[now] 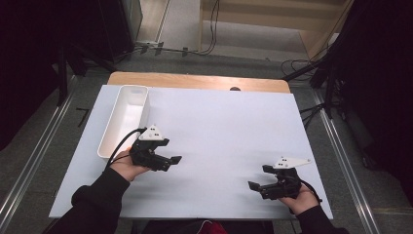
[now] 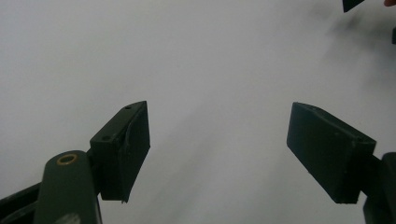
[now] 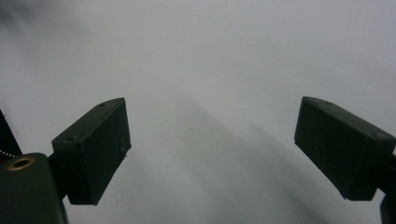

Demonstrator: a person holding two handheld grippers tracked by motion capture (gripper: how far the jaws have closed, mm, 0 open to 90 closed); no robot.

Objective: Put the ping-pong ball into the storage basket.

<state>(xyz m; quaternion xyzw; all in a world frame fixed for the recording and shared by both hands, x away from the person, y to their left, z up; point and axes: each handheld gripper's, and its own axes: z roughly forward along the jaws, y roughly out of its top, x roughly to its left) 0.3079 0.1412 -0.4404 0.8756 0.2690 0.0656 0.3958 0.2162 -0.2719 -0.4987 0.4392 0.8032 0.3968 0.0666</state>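
flat white rectangular table top on a wooden desk, bearing a long white plastic tray at its far left. left black two-jaw gripper, held just beside the tray's near end, jaws spread apart over bare surface, gripping nothing. right black two-jaw gripper, near the front right edge, well apart from the tray, jaws likewise spread and unloaded.

At the frame's lower left and lower right, the left gripper and right gripper are black, each topped grey. The table is plain white with a wooden rim; the tray is white.
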